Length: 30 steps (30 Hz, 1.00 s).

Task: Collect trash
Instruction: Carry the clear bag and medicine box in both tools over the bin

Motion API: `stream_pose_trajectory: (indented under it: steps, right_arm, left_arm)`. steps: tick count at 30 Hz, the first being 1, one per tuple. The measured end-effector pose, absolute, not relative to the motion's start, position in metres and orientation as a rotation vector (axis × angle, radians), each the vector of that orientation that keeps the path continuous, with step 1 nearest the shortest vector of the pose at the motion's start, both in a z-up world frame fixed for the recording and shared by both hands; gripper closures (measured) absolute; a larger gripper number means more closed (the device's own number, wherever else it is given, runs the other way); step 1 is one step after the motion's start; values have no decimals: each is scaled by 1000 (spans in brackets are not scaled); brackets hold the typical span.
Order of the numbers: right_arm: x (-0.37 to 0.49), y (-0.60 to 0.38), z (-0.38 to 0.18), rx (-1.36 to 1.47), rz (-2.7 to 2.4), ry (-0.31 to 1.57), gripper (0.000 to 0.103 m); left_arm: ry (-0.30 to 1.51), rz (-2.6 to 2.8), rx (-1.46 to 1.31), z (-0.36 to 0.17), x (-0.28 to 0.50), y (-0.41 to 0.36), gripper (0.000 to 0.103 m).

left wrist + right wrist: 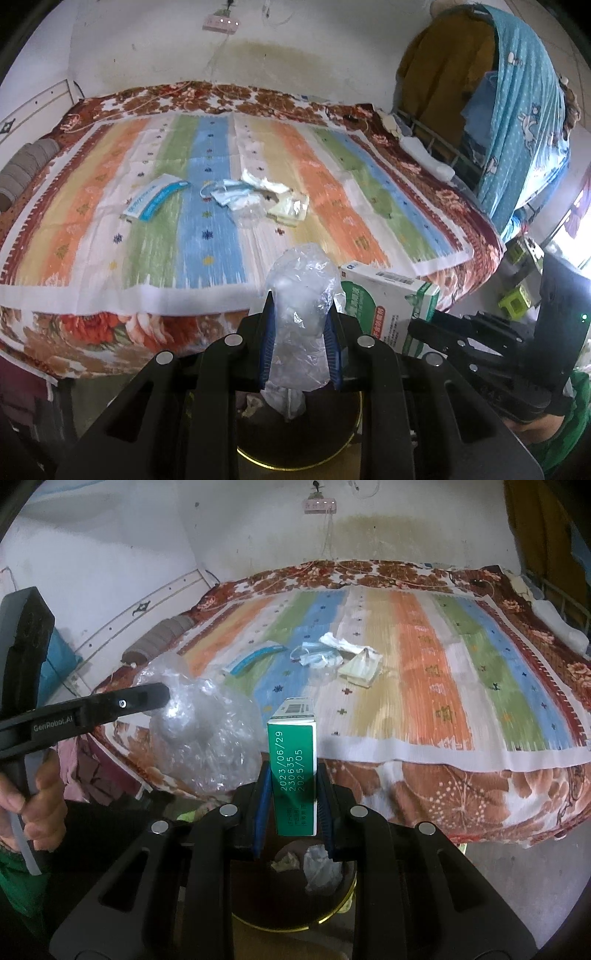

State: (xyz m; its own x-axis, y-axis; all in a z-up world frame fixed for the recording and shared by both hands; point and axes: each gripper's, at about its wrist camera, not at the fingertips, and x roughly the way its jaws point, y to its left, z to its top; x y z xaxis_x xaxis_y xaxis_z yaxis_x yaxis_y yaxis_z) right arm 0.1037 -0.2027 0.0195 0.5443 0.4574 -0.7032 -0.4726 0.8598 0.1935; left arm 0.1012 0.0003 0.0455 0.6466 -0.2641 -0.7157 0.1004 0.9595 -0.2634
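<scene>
Left gripper (300,325): jaws pinching plastic wrap (301,295), above bin (295,454).
Right gripper (293,805): jaws pinching green box (294,771), above bin.
Bin: some scraps inside.
Left: litter (236,197) on bed (369,206).

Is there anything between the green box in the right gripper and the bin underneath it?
Nothing visible. The right gripper holds the green box upright above the open bin, which holds only some crumpled scraps. The left gripper's plastic bag hangs off to the side.
</scene>
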Motion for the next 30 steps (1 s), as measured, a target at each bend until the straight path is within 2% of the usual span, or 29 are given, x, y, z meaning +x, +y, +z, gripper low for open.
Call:
stream_pose_trajectory:
  steps: [19,30]
  right_arm:
    - [115,-187,-51,-36,511,1117,81]
    - [131,-180,-88,-43,461,1254,81]
  left_arm:
    - [1140,-110,-211,-36,121,-24,80]
    - [1239,-76,-204,-65,130,-31,80]
